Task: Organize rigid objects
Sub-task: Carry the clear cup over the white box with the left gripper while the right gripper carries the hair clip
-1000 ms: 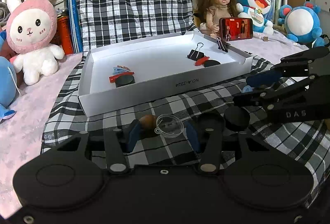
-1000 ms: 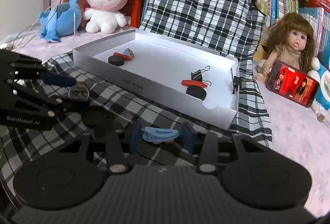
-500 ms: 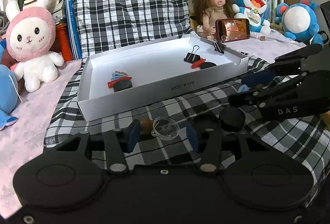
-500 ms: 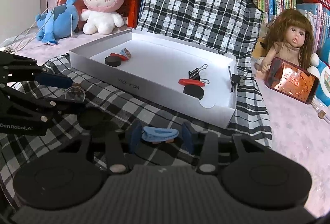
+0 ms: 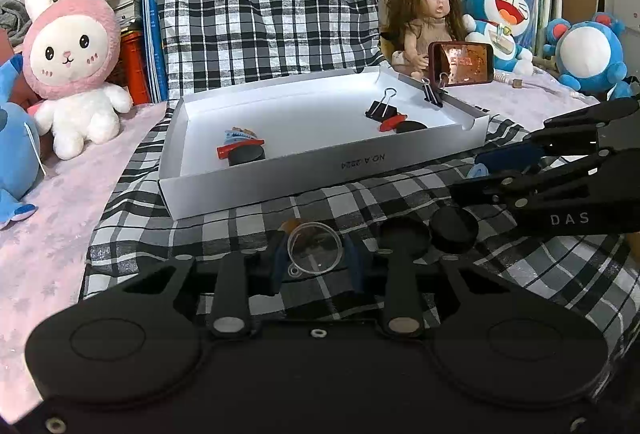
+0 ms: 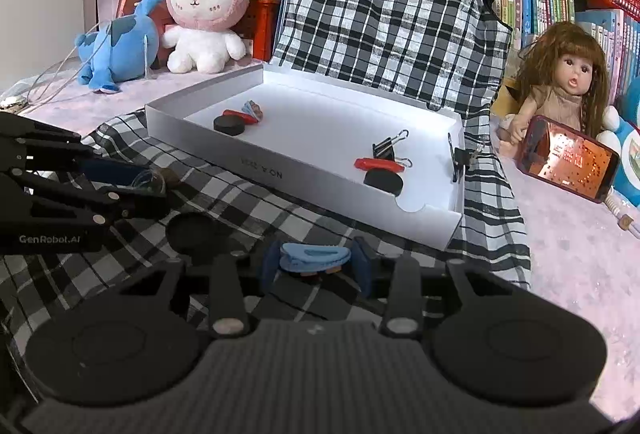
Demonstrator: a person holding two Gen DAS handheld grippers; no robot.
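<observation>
My left gripper [image 5: 316, 254] sits low on the plaid cloth, its jaws closing, blue pads against a clear round plastic disc [image 5: 316, 248]. A small brown bead [image 5: 290, 224] lies just behind it. My right gripper [image 6: 316, 262] is closing too, with a blue hair clip [image 6: 314, 256] pinched between its pads. Two black discs [image 5: 454, 230] rest on the cloth between the grippers. Beyond them stands the white box [image 5: 320, 174]. It holds a black disc [image 5: 246, 156] with a red clip at its left, and a binder clip [image 5: 382, 108], a red clip and another black disc at its right.
A second binder clip [image 5: 432, 94] is clamped on the box's right rim. A pink rabbit plush [image 5: 74, 62] and a blue plush stand to the left. A doll [image 5: 424, 22] holding a phone [image 5: 460, 64] and more blue plush toys stand to the right. A plaid cushion and books fill the back.
Both grippers narrowed: the left pads came in against the clear disc, the right pads against the blue clip. Neither hand shifted.
</observation>
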